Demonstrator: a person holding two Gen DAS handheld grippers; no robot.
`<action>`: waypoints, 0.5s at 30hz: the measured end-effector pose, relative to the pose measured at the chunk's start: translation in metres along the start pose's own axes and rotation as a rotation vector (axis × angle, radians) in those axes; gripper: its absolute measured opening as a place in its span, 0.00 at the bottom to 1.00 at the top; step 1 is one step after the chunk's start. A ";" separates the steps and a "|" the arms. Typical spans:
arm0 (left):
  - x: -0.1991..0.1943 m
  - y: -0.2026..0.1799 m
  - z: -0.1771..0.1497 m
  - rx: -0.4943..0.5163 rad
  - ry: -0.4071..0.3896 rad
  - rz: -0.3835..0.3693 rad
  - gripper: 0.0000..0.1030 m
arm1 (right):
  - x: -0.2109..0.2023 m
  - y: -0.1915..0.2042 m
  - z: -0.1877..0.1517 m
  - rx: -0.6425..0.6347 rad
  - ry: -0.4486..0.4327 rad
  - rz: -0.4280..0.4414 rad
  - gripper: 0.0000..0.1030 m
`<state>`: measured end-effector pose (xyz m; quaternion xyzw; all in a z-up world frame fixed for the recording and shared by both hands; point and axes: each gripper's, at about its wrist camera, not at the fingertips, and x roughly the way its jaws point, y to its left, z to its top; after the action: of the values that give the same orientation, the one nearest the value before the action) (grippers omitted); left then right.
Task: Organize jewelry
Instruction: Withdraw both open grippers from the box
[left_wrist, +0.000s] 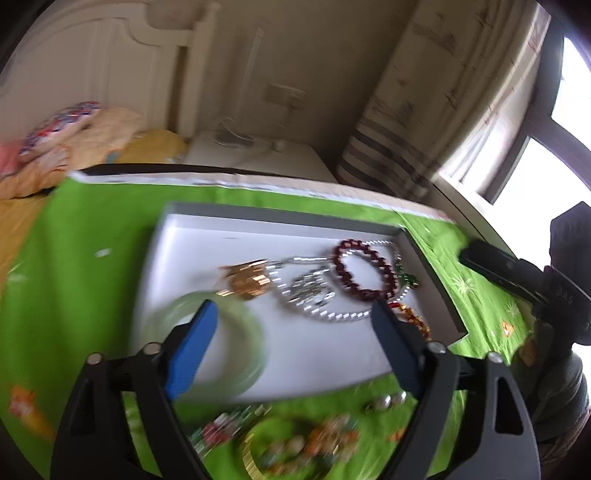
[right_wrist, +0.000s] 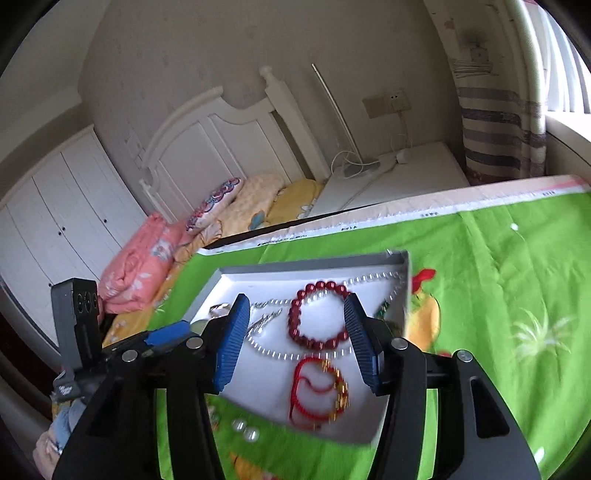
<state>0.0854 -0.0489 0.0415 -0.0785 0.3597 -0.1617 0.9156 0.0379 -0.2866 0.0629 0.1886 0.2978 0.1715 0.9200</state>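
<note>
A shallow white tray (left_wrist: 258, 229) with a grey rim lies on a green cloth. It holds a dark red bead bracelet (left_wrist: 364, 269), a silver chain (left_wrist: 314, 295), a gold piece (left_wrist: 247, 280), a pale green bangle (left_wrist: 243, 332) and a red-and-gold string bracelet (right_wrist: 321, 387). My left gripper (left_wrist: 295, 325) is open and empty above the tray's near part, its left finger over the bangle. My right gripper (right_wrist: 295, 328) is open and empty above the tray (right_wrist: 314, 264), framing the red bead bracelet (right_wrist: 319, 314). More beaded jewelry (left_wrist: 295, 439) lies on the cloth in front of the tray.
The green cloth (right_wrist: 498, 295) covers a table beside a bed with pillows (right_wrist: 221, 206). A white nightstand (right_wrist: 406, 173) with a cable stands beyond the table. A curtain (right_wrist: 498, 122) and window are at the right. The other gripper shows at each view's edge (left_wrist: 535, 280).
</note>
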 end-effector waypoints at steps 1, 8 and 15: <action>-0.008 0.003 -0.003 -0.007 -0.018 0.020 0.90 | -0.006 0.000 -0.005 -0.001 0.001 -0.001 0.51; -0.075 0.020 -0.045 -0.021 -0.120 0.196 0.98 | -0.034 0.009 -0.053 0.017 0.043 -0.019 0.58; -0.107 0.043 -0.093 -0.062 -0.080 0.216 0.98 | -0.035 0.043 -0.097 -0.096 0.095 -0.063 0.58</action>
<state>-0.0410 0.0265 0.0302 -0.0740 0.3343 -0.0474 0.9384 -0.0576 -0.2404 0.0261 0.1262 0.3385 0.1655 0.9177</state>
